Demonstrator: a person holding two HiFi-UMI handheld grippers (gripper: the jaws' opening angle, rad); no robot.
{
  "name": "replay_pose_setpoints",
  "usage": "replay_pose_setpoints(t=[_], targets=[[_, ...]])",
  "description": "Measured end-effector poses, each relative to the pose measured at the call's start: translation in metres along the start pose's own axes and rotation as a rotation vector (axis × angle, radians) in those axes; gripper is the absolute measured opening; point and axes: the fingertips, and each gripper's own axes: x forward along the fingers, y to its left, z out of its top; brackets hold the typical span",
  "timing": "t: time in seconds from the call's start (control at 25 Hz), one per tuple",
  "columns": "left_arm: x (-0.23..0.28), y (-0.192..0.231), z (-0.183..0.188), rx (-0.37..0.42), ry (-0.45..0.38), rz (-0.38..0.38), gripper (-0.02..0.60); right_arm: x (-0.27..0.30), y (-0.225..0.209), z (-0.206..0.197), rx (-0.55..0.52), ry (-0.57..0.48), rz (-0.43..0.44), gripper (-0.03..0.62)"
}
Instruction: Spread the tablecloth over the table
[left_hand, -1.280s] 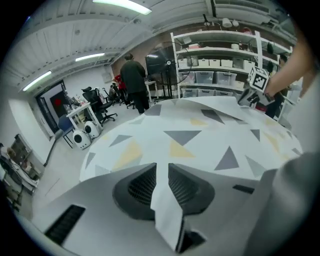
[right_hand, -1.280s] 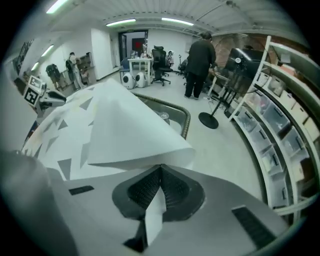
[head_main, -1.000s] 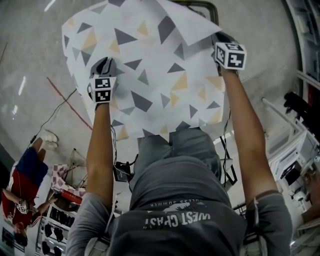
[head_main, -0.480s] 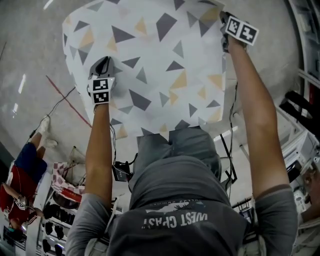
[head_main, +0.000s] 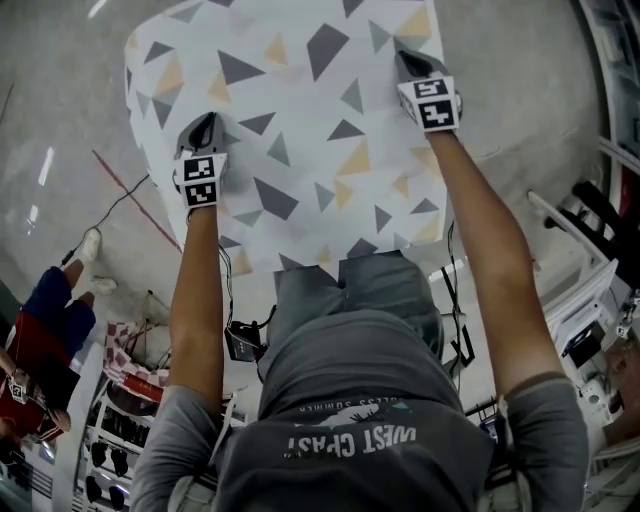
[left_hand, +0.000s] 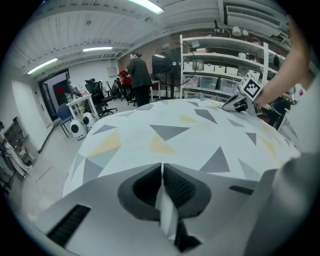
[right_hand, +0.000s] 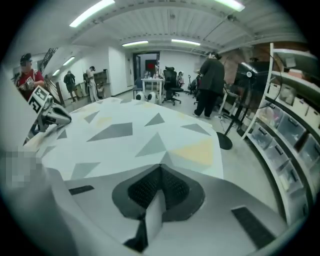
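The white tablecloth (head_main: 300, 130) with grey and yellow triangles lies spread flat over the table and hangs over its edges. My left gripper (head_main: 207, 122) rests on its left part. Its jaws have just been closing, and a pinched fold of the cloth (left_hand: 167, 215) stands between them at the left gripper (left_hand: 162, 165). My right gripper (head_main: 405, 62) sits on the far right part of the cloth. In the right gripper view the right gripper (right_hand: 160, 167) is shut on a small ridge of cloth (right_hand: 152, 215). Each gripper also shows across the cloth in the other's view.
White shelving with bins (left_hand: 225, 60) stands beyond the table. A person in dark clothes (left_hand: 139, 80) stands by desks and office chairs. Another person in red (head_main: 40, 370) is at the lower left. A red floor line (head_main: 135, 190) and cables run left of the table.
The folded-over right corner of the cloth was carried out to the right and laid down flat. My right gripper came down onto the cloth. The left gripper kept its place.
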Motion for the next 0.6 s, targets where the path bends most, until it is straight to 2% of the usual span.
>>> replay_pose_setpoints(t=[0.16,0.44,0.6], targets=[[0.0,0.0,0.0,-0.007,-0.011,0.005,0.012,-0.002,-0.002,-0.003,-0.026,-0.006,-0.012,0.011],[0.012,-0.004,0.005,0.003,-0.021,-0.021,0.011,-0.004,-0.01,-0.018,0.042,0.017,-0.064,0.011],[0.014,-0.005,0.001,-0.015,-0.017,-0.024,0.006,-0.004,-0.01,-0.018,0.067,0.032,-0.06,0.011]])
